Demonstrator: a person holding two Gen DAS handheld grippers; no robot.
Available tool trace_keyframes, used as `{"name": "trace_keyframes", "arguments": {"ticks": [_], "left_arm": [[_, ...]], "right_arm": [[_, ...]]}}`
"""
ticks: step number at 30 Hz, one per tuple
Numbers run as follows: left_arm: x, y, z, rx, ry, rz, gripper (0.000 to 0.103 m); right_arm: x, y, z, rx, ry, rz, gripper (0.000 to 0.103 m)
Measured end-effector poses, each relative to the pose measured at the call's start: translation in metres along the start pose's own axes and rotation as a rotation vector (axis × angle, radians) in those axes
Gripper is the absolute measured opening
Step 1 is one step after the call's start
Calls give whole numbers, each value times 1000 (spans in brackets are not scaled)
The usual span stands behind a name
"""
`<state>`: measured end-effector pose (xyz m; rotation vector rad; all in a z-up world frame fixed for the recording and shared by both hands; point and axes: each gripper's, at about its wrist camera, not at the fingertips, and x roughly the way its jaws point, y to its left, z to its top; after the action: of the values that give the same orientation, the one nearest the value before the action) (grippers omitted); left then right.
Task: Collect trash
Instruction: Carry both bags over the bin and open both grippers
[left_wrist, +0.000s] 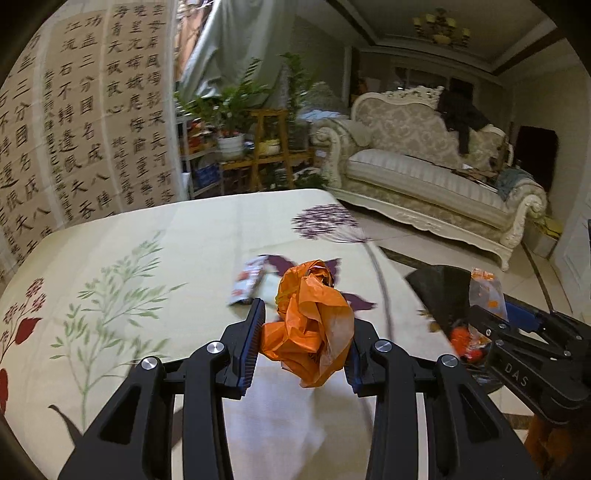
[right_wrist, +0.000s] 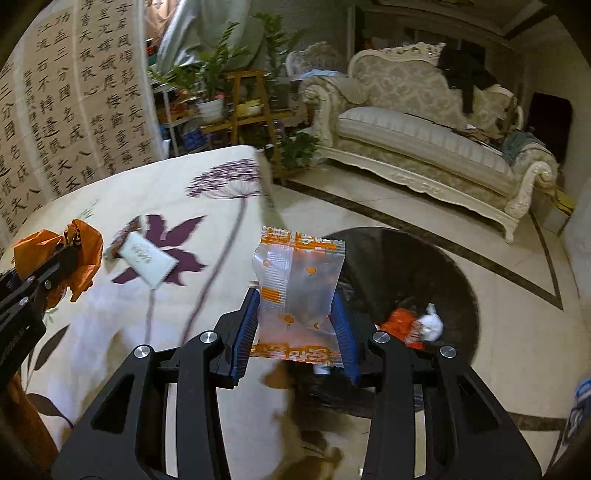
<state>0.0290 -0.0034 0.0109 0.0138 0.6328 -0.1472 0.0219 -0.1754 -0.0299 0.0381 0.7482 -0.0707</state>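
1. Here, the left gripper (left_wrist: 304, 338) was clamped on a crumpled orange plastic bag (left_wrist: 312, 325), held above the floral tablecloth (left_wrist: 147, 240). The jaws stood narrow, with the wad filling the gap between the blue pads.
2. The right gripper (right_wrist: 299, 328) pinched a clear snack wrapper with orange print (right_wrist: 299, 280), carried over the dark bin (right_wrist: 424, 266) on the floor beside the table.
3. Both items looked nearly weightless and soft. The bag was springy and would likely puff out once released; the wrapper was slick film and could slide between the pads if the hold slackened. A hold across the bulk of the wad, and across the wrapper's middle, looked soundest.
4. Left on the cloth were a white sachet (right_wrist: 147, 260) and a printed wrapper (left_wrist: 247, 280), lying touching or overlapping. Both were flat and thin, so an edge would probably need catching.
5. Inside the bin sat an orange wrapper (right_wrist: 400, 325) and a white crumpled wad (right_wrist: 432, 325).
6. Hard to make out: the bin's near rim was hidden behind the right gripper, the printed wrapper was blurred, and the table's near edge was smeared. Whether anything lay under the sachet, I could not tell.
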Motion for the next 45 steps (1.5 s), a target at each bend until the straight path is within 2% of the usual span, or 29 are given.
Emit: {"name": "trace_keyframes", "arguments": {"ticks": [11,25,35,37,40,41,42,45], "left_arm": [[24,-72,8,100,4,-113,39],[77,-132,17,196,79,-140,40],[96,-152,18,230,107,-135,40],[96,-152,18,230,107,-131,44],[98,-149,19,220,117,-126,48],[99,-147,19,211,119,-123,55],[100,-146,20,204,118,-122,61],[98,-145,21,199,113,-116,65]], "right_arm": [[5,-62,2,98,-25,-90,39],[38,-106,5,161,4,-115,39],[58,-123,6,186,31,-122,39],[59,-126,5,191,32,-122,41],[60,-129,6,200,25,-131,50],[60,-130,6,200,24,-134,52],[60,-130,6,202,26,-135,52],[60,-131,6,210,28,-143,53]]}}
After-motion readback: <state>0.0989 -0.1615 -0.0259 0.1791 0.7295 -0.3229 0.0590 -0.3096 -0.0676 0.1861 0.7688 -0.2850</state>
